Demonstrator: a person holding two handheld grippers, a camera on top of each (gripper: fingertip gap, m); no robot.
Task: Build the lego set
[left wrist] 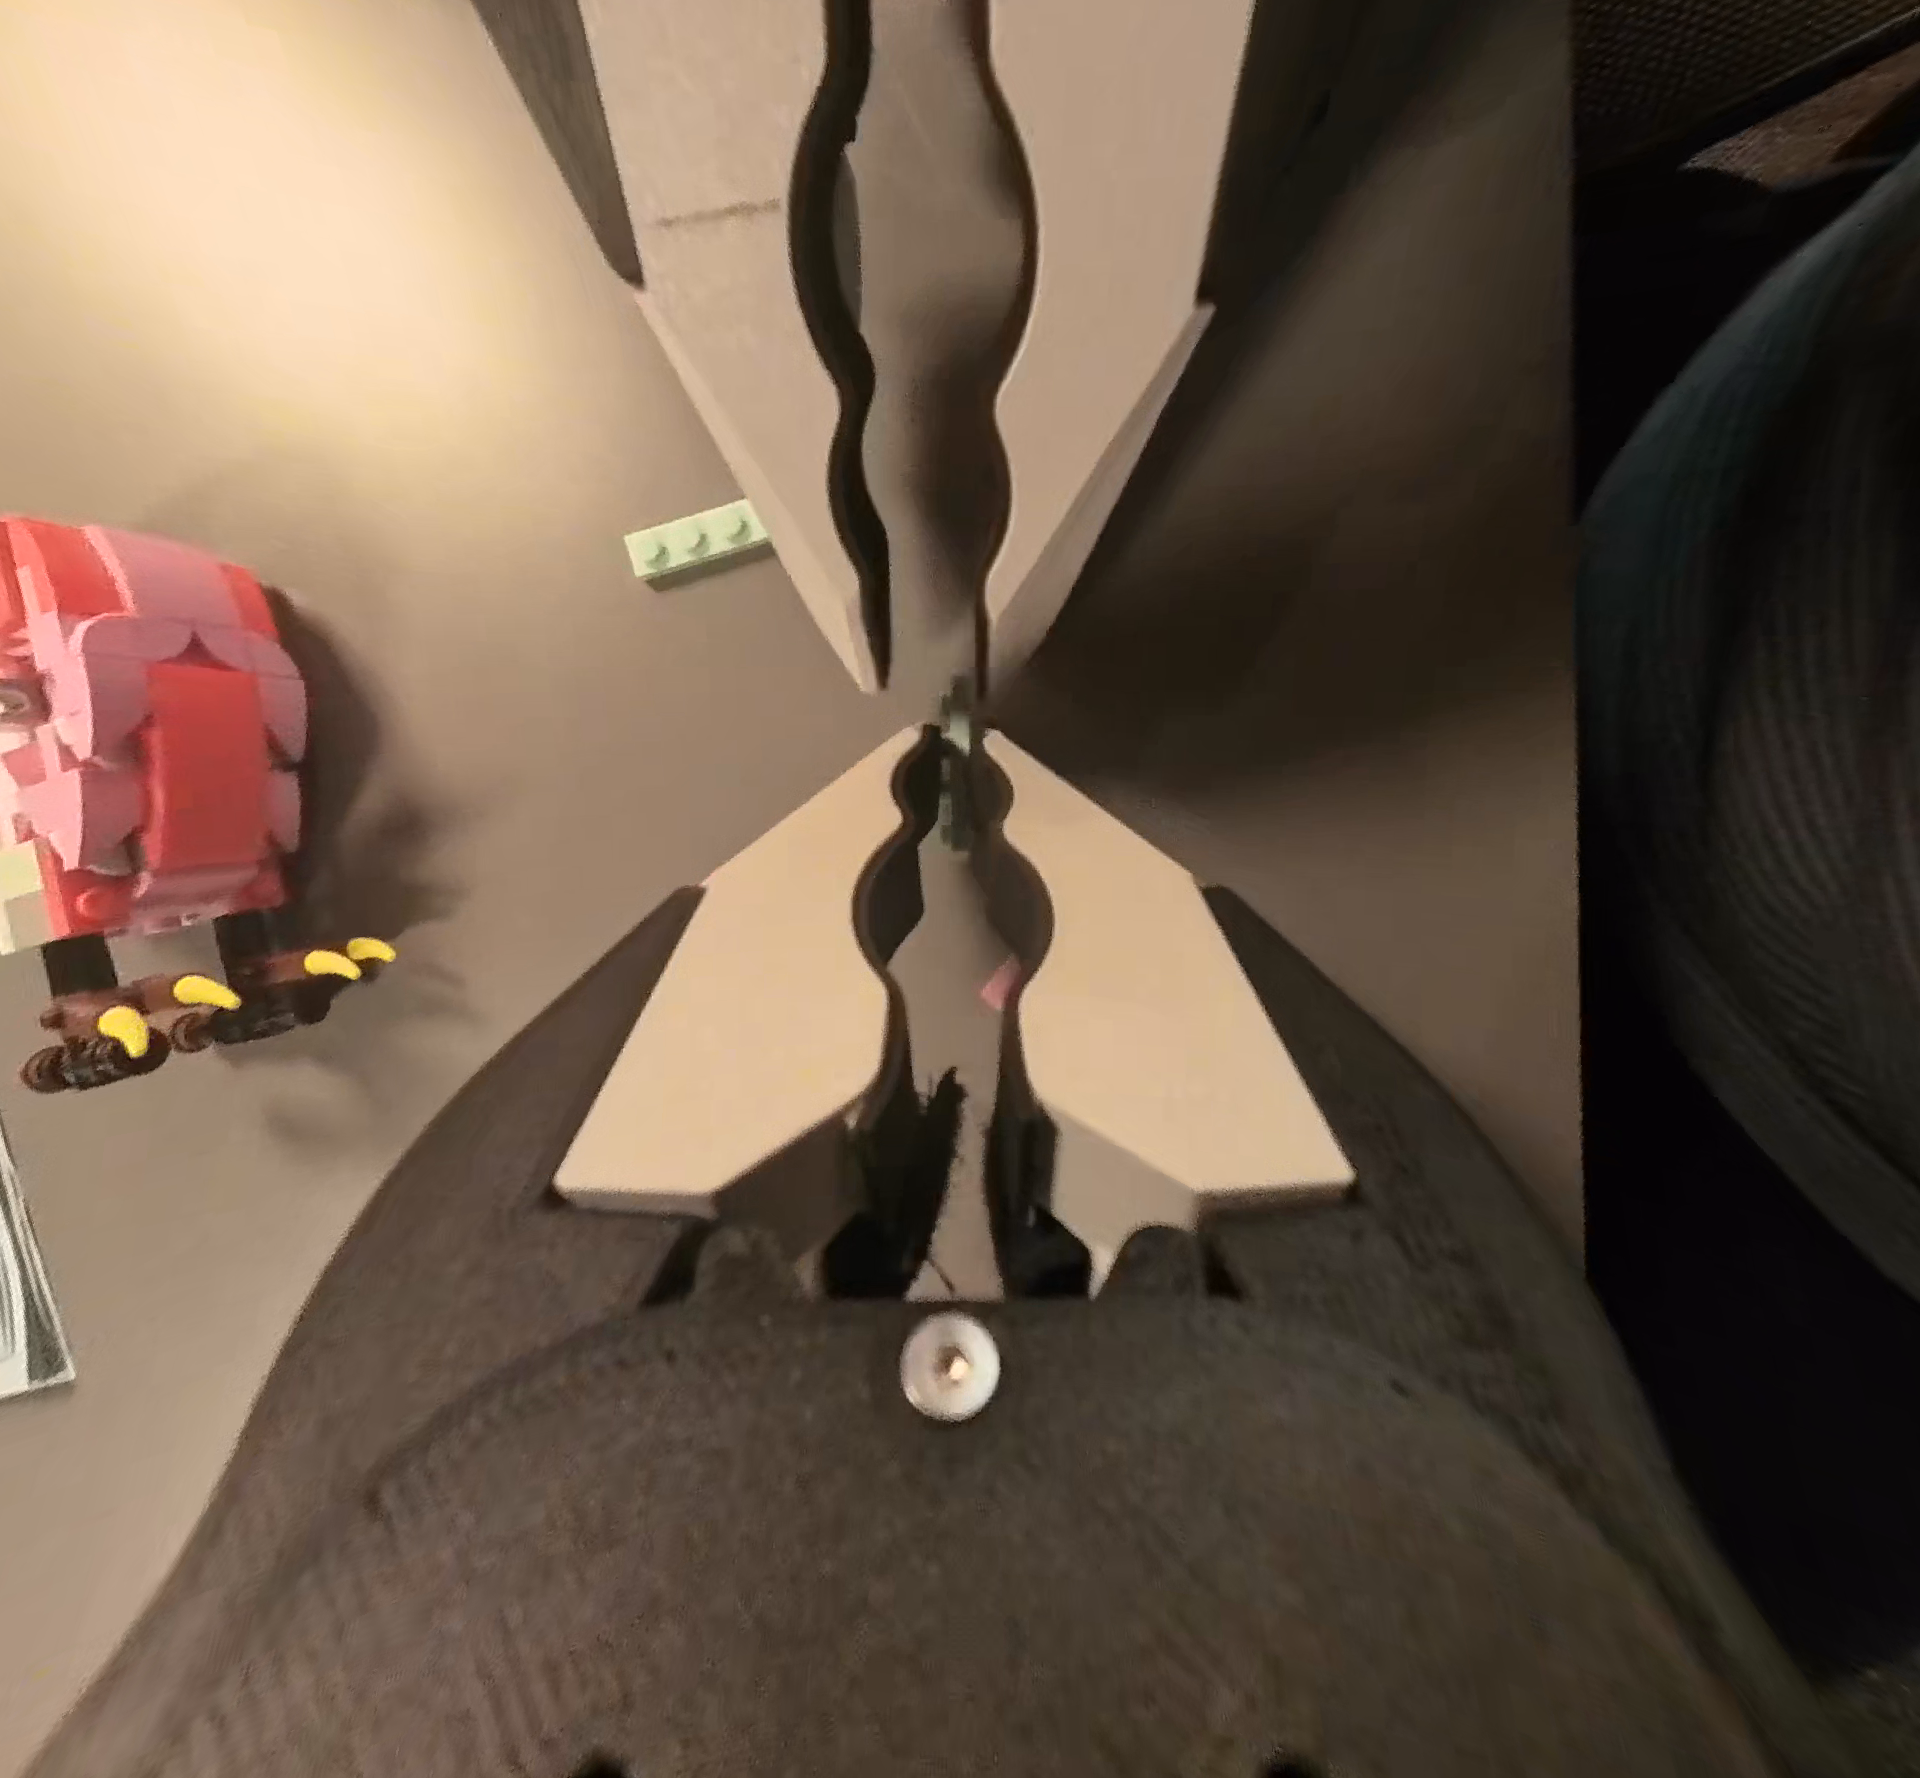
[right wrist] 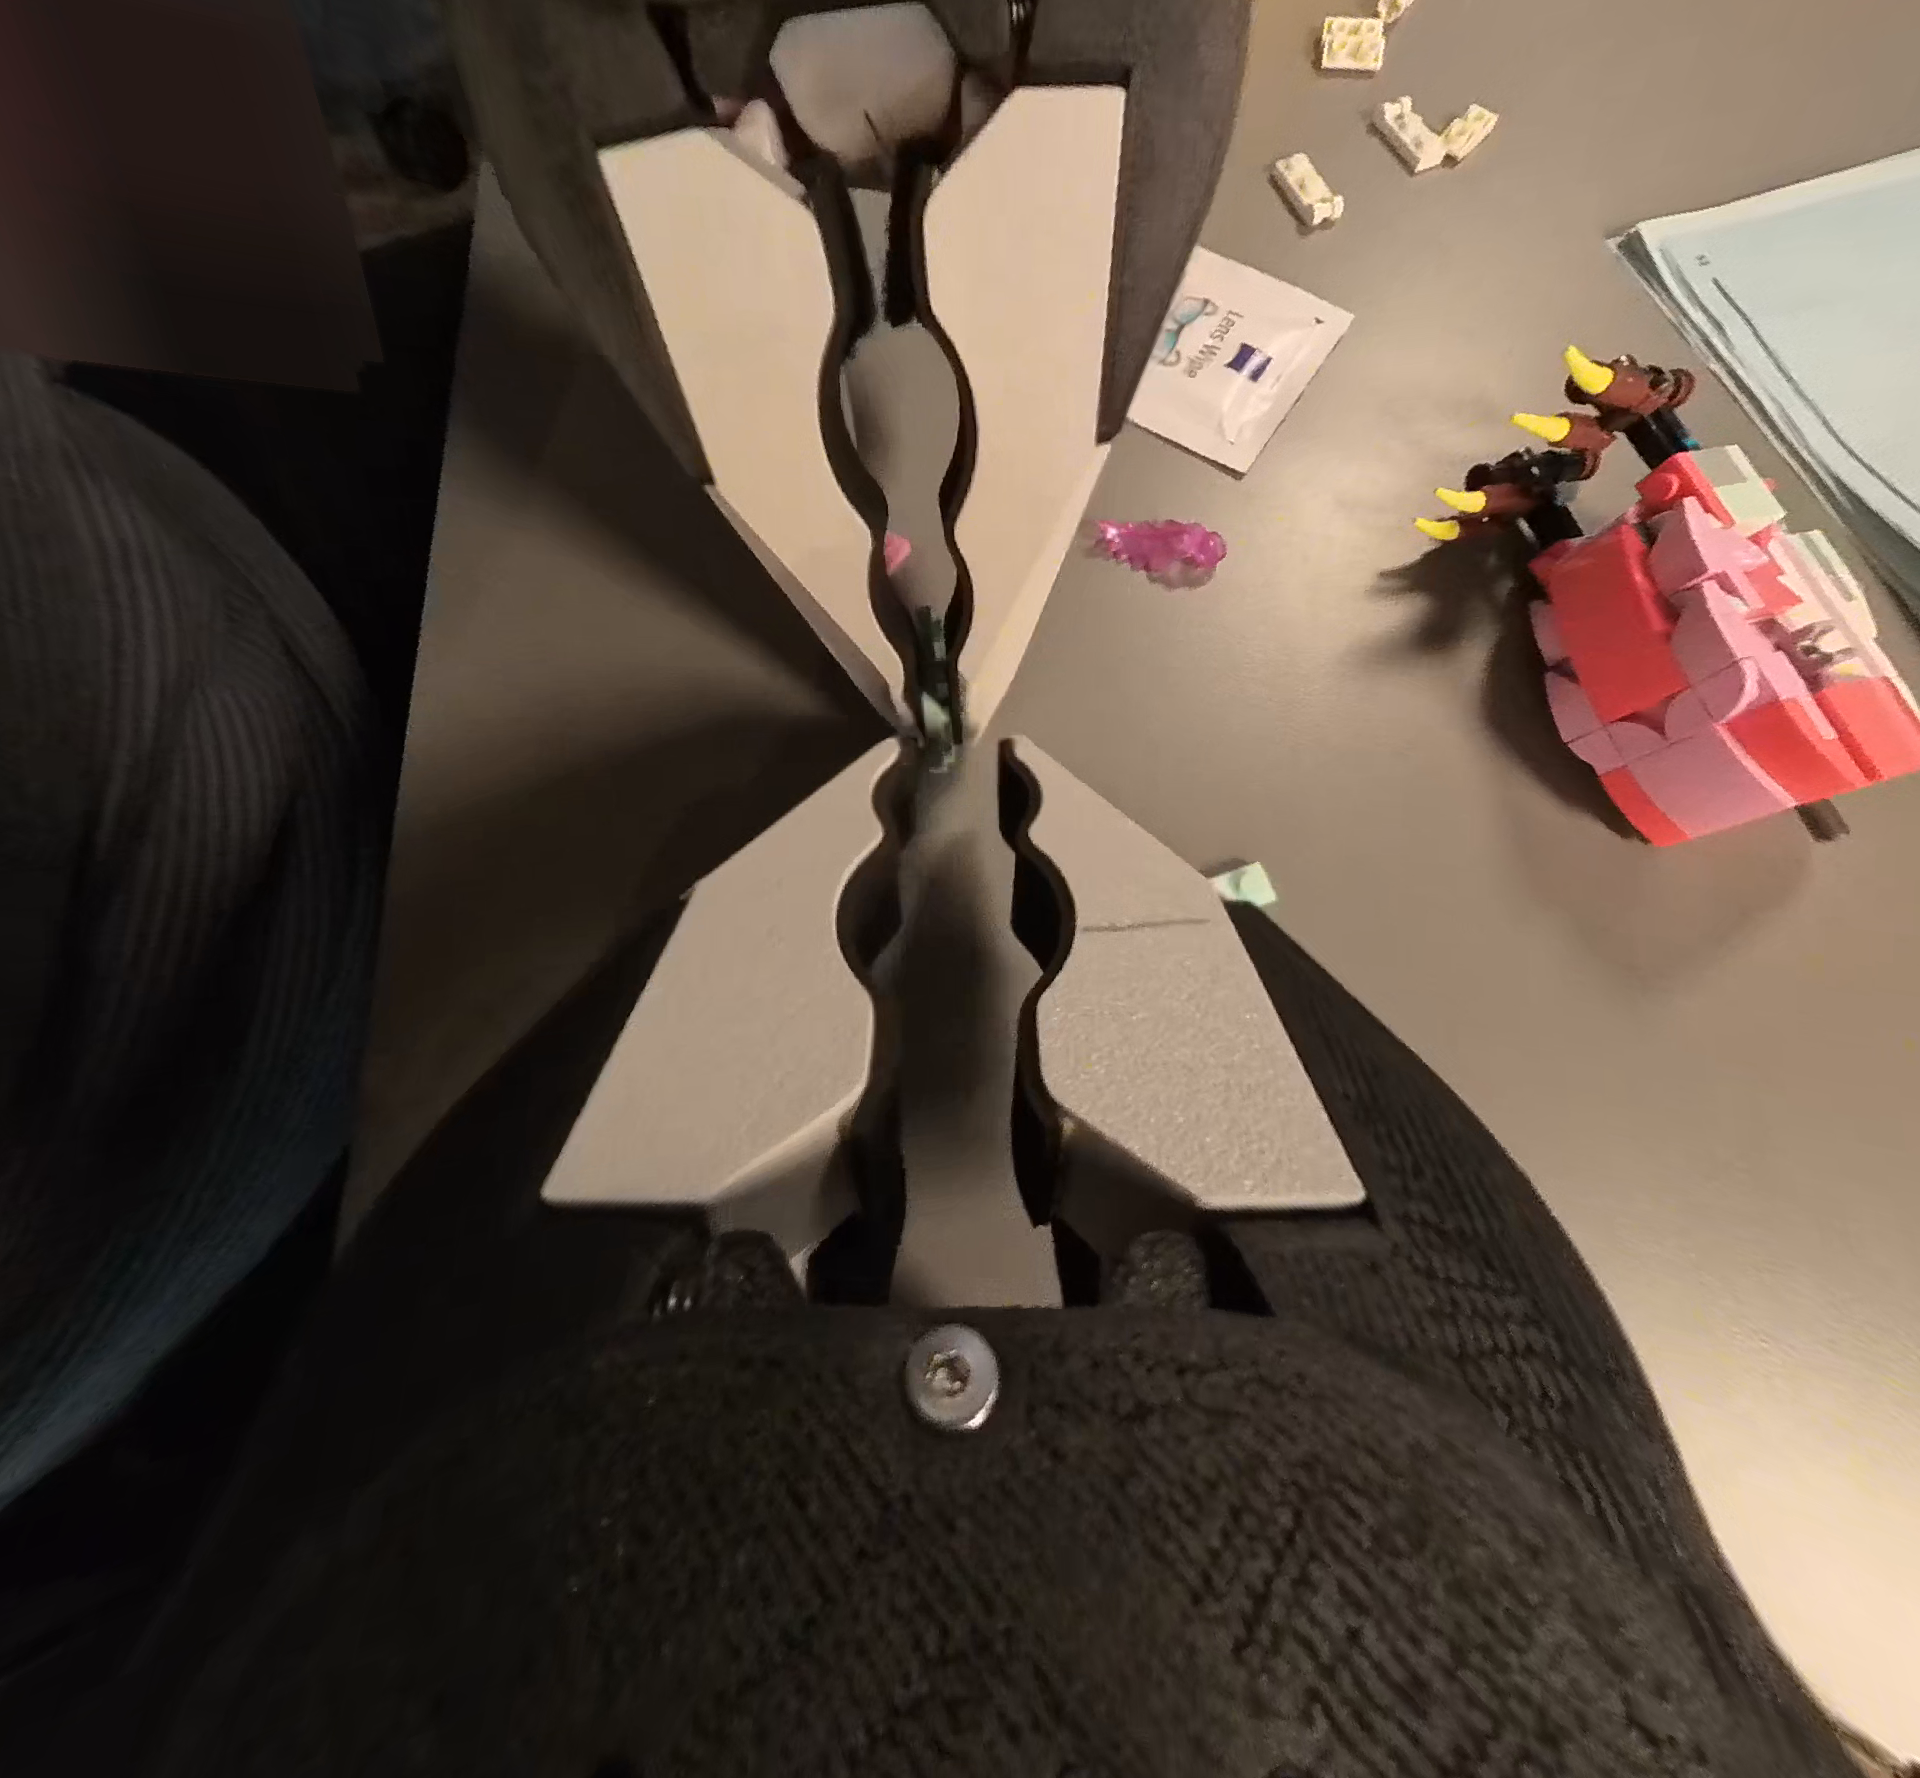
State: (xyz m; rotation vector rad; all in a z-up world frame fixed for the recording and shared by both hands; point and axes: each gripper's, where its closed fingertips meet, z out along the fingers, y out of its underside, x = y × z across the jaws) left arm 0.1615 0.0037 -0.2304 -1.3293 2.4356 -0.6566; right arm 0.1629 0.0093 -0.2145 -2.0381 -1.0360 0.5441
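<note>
The two claws meet tip to tip over the grey worktop (right wrist: 1351,1053). The left claw (left wrist: 954,741) is almost pressed together and pinches a thin pale green plate (left wrist: 958,752) edge-on. The right claw (right wrist: 951,752) stands a little spread, its tips just at the end of this plate. Another pale green plate (left wrist: 691,546) lies flat beside the right claw. Farther away are a pink transparent piece (right wrist: 1158,549), a red and pink brick bird (right wrist: 1725,658), a white sachet (right wrist: 1242,357) and small cream bricks (right wrist: 1382,97).
</note>
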